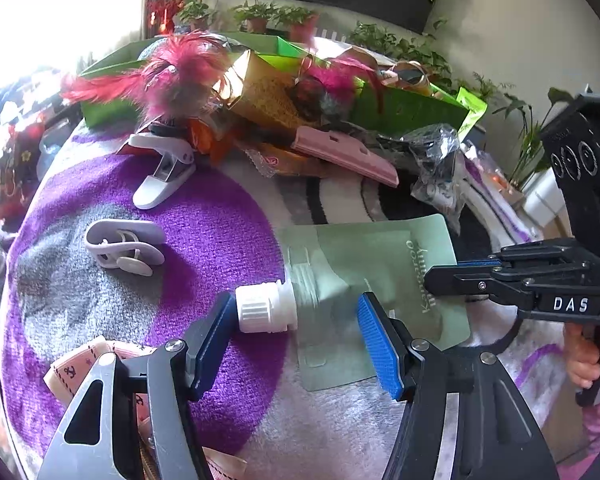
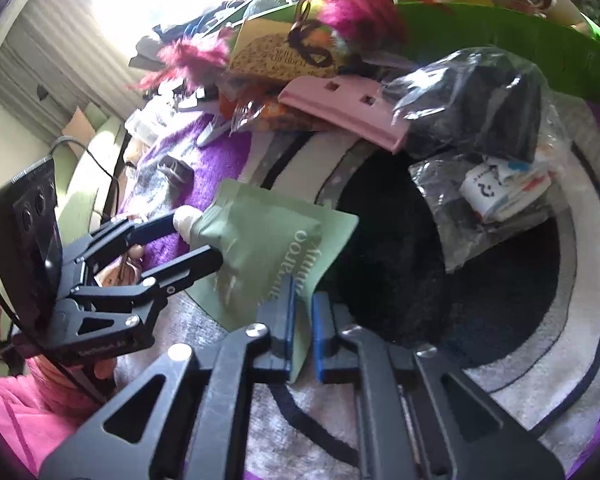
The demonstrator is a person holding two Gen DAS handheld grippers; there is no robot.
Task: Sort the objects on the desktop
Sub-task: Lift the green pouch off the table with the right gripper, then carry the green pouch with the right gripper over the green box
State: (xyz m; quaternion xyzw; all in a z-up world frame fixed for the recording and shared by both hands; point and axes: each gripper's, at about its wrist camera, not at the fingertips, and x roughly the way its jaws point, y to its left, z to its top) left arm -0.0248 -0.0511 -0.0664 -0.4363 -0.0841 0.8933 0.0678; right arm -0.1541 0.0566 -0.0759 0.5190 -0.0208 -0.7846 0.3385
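Note:
A pale green pouch (image 1: 364, 264) with a white screw cap (image 1: 260, 308) lies across the purple and grey rug. My left gripper (image 1: 296, 332) is open, and the cap and neck sit between its blue pads; the left pad is right beside the cap's end. My right gripper (image 1: 440, 280) comes in from the right onto the pouch's flat end. In the right wrist view my right gripper (image 2: 303, 328) is shut on the pouch (image 2: 260, 232), pinching its thin edge between both pads. The left gripper (image 2: 196, 238) straddles the cap (image 2: 184, 216) there.
A green box (image 1: 400, 110) at the back is heaped with pink feather toys (image 1: 180, 68) and a gold packet. In front lie a pink plastic piece (image 1: 344, 152), a crumpled clear bag (image 1: 436, 160), two white clips (image 1: 164, 172) (image 1: 124, 246) and a tape measure (image 1: 84, 368). A person's hand (image 1: 584, 360) holds the right gripper.

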